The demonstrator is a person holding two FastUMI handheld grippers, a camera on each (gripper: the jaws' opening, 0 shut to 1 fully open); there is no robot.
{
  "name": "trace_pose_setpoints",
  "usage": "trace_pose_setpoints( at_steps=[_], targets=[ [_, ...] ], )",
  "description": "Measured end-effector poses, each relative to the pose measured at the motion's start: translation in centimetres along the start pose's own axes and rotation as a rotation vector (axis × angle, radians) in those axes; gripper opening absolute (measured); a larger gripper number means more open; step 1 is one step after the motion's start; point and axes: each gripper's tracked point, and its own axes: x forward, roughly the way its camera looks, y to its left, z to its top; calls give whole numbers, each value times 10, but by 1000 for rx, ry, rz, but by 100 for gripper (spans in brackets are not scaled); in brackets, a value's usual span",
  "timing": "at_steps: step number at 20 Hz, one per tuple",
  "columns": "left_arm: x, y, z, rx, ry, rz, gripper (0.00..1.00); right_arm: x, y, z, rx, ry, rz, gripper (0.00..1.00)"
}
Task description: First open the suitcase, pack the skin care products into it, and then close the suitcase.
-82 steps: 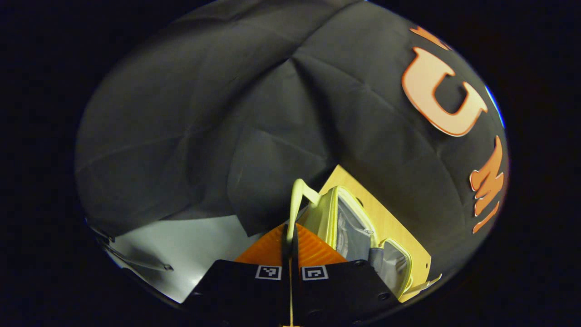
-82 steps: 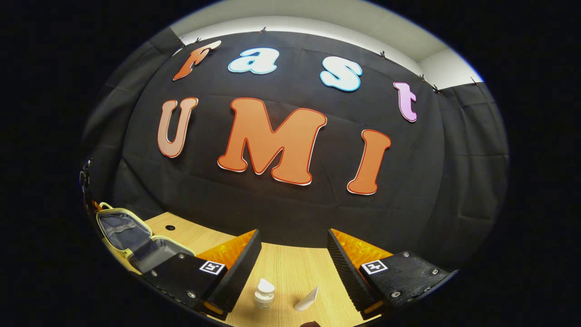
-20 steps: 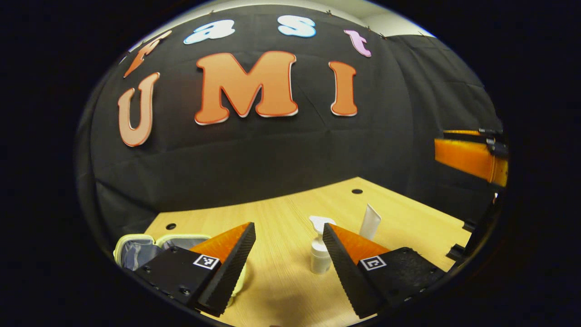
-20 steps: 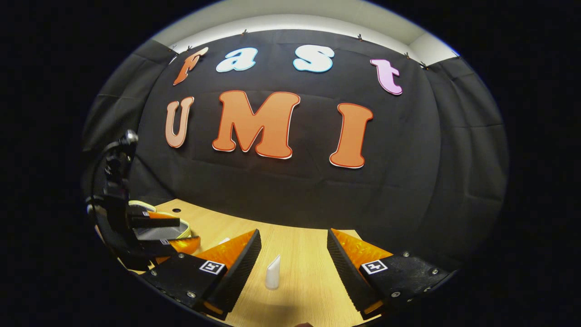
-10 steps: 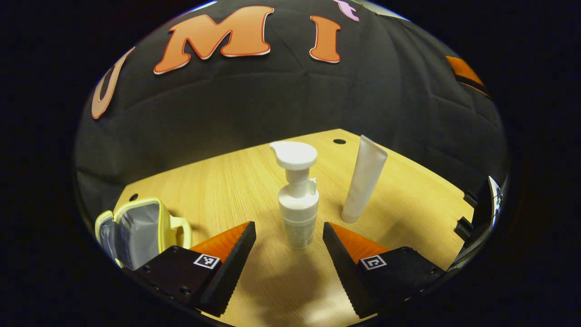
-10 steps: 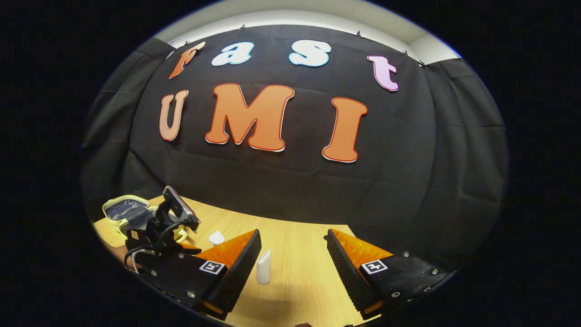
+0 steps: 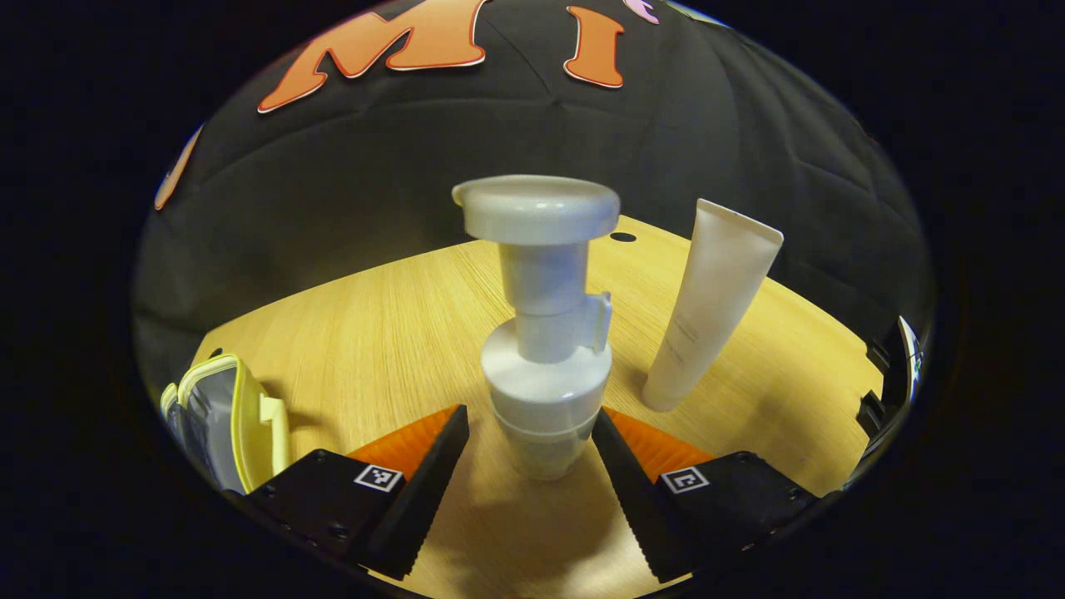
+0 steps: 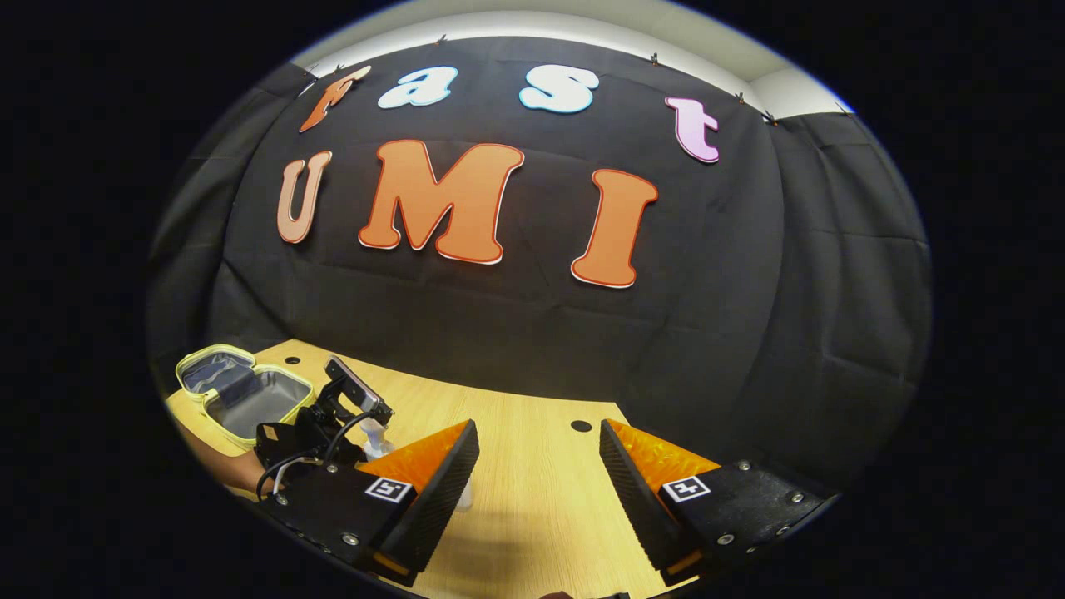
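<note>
- Left claw (image 7: 529, 441): jaws spread wide, one to each side of the base of the white pump bottle (image 7: 545, 333). We see a gap on both sides, so nothing is gripped yet.
- The pump bottle stands upright on the wooden counter (image 7: 383, 333), its flat pump head towards the top of the left gripper view.
- Just beside it on the counter, a white squeeze tube (image 7: 711, 304) stands on its cap, leaning a little. Bottle and tube are apart, not touching.
- Right claw (image 8: 539, 466): jaws wide open with nothing between them, held over bare counter and pointing at the booth wall.
- In the right gripper view we also see the left claw farther off, with the hand (image 8: 233, 470) holding it, near the suitcase.
- Suitcase (image 8: 241, 391): small, pale yellow trim, grey lining, lying open at the counter's far left edge. Both halves look empty as far as we can see into them.
- Progress, our judgement: opening is done; packing has not begun, both products being out on the counter; closing remains.
- Step in hand, we judge: closing the left claw on the pump bottle.
</note>
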Motion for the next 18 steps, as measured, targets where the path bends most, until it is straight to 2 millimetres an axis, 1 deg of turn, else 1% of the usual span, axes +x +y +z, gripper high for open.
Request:
trace_pose_setpoints(
  at_steps=[4,6,7,8,10,12,15,18],
  targets=[
    [14,-3,-1,-19,-4,-14,97,0,0,-5,-14,20,-9,94],
    [17,-6,3,-40,-17,-28,94,-1,3,-7,-21,29,-5,94],
    [18,-6,7,-46,-28,-32,91,-1,4,-9,-26,34,-6,93],
    [19,-5,9,-44,-29,-24,82,-1,6,-11,-27,39,0,94],
    [22,-4,6,-47,-7,-20,65,0,9,-14,-26,48,4,94],
    [17,-2,4,-42,24,5,63,0,11,-21,-19,61,13,94],
    [7,-1,-1,-58,50,2,59,6,22,-32,-15,88,40,94],
    [-15,11,5,-83,34,17,59,11,30,-43,-28,110,66,94]
  ],
)
